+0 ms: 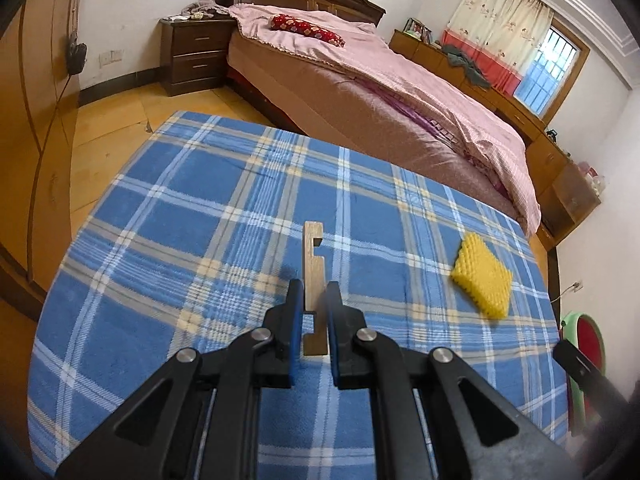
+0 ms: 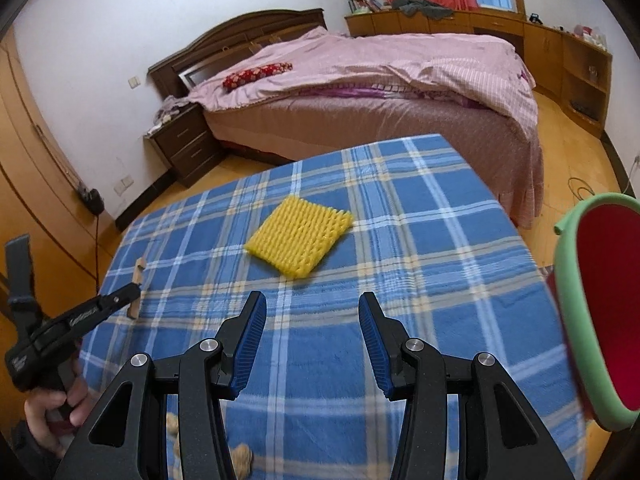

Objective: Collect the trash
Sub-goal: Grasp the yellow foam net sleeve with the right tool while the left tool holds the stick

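Note:
My left gripper (image 1: 314,292) is shut on a notched wooden strip (image 1: 313,252), which sticks out past the fingertips above the blue plaid table cover (image 1: 200,200). From the right wrist view the same left gripper (image 2: 134,290) shows at the far left with the wooden strip (image 2: 138,274) in it, held by a hand. A yellow foam net sleeve (image 2: 298,236) lies flat on the cover ahead of my right gripper (image 2: 310,302), which is open and holds nothing. The yellow sleeve (image 1: 482,276) lies to the right in the left wrist view.
A red bin with a green rim (image 2: 600,308) stands off the table's right edge. Small tan scraps (image 2: 242,456) lie on the cover near my right gripper's base. A bed with pink bedding (image 2: 380,76) and a dark nightstand (image 2: 184,144) stand behind the table.

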The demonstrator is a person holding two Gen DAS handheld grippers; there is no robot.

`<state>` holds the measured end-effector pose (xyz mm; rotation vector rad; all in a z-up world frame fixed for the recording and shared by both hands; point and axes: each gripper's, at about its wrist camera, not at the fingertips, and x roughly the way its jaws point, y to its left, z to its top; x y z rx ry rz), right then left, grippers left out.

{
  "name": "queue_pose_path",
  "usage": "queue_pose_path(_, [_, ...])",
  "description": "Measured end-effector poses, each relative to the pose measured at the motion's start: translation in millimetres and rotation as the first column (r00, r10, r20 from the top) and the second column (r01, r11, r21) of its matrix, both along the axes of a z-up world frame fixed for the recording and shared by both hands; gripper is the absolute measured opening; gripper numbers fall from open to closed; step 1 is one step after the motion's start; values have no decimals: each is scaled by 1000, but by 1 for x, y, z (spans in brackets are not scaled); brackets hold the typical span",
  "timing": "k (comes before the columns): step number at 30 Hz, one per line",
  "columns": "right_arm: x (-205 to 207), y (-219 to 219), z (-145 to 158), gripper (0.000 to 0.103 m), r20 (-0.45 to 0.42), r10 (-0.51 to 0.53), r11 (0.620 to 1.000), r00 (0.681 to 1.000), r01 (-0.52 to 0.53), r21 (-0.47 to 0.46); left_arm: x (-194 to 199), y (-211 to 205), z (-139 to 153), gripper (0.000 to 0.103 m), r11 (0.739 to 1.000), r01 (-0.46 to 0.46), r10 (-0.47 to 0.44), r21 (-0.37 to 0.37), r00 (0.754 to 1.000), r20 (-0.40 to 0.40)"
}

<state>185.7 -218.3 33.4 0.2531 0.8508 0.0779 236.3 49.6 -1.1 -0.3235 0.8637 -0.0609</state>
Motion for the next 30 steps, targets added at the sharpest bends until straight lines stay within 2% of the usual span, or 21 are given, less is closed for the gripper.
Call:
queue_pose_path(16, [55, 7, -27, 49, -29, -39, 998, 999, 38, -54, -2, -4, -9, 10, 1000, 22, -22, -17, 1000, 6])
queue_pose_path(24, [64, 11, -41, 49, -51, -37, 996, 998, 33, -80, -3, -5, -10, 10, 999, 29, -28, -31, 1000, 3])
queue_pose_path(30, [67, 18, -40, 49, -50, -13, 996, 999, 8, -87, -2, -5, -11, 10, 999, 29, -29, -34, 1000, -1])
